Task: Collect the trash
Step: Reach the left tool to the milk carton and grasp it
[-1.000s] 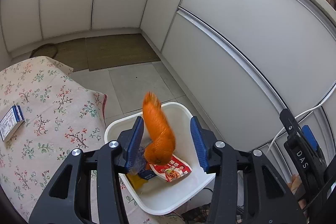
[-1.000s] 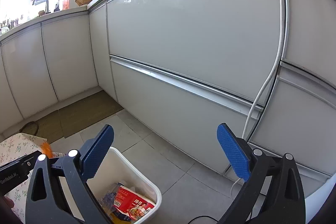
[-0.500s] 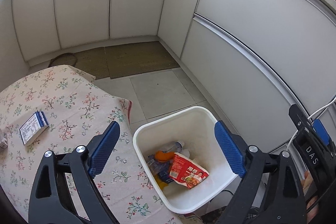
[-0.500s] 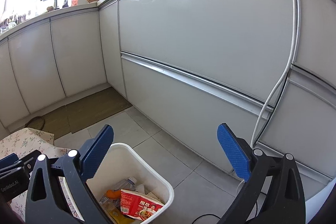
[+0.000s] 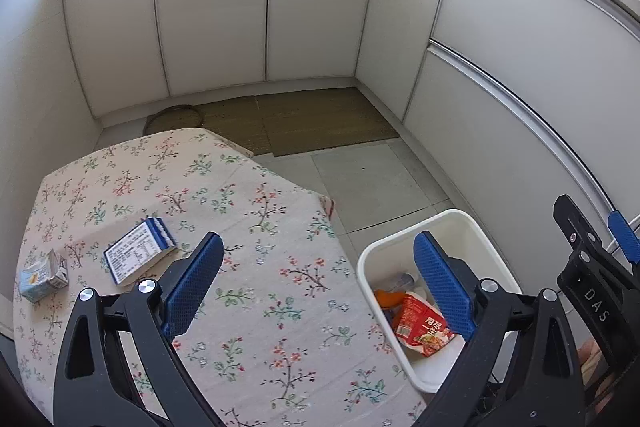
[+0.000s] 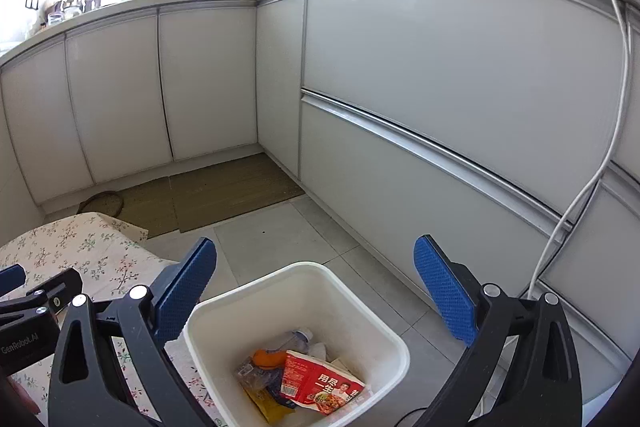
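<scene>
bin [image 6: 394, 343]: smooth white plastic | tablecloth [image 5: 248, 195]: matt floral cloth | cabinet doors [image 6: 440, 39]: glossy | floor mat [image 5: 320, 123], 12 o'clock: rough woven

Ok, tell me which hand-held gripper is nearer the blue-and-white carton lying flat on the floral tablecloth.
Left. The left hand-held gripper hangs over the table just right of the blue-and-white carton; the right hand-held gripper is off over the white plastic bin.
</scene>
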Tool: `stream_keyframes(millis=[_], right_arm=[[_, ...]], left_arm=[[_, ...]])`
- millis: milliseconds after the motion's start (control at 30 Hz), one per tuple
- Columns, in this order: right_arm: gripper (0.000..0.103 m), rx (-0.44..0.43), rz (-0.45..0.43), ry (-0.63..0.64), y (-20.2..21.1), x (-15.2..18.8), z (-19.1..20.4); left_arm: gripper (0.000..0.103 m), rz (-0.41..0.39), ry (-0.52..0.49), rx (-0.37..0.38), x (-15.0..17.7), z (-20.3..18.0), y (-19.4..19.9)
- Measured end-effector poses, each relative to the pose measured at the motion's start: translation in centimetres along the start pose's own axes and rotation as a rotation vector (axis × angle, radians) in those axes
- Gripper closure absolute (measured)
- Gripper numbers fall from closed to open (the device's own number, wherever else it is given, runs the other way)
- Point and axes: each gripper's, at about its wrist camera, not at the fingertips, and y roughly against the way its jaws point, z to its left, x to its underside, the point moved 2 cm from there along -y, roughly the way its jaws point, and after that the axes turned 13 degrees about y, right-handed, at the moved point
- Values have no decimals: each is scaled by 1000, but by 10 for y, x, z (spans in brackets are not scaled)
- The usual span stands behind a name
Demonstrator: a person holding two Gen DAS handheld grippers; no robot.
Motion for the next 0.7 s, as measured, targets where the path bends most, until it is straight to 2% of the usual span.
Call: stream_keyframes(millis=[200,500,700], right_arm=[[7,-49,2,73,1,-5,48],[7,-134,4,176,6,-7,115],[7,-184,20,223,6,-5,148]], left_arm=[[11,16,54,-39,-8,44,3],[11,67,121,-146,-5,120,-8],[11,90,183,-257,-6,180,-18]])
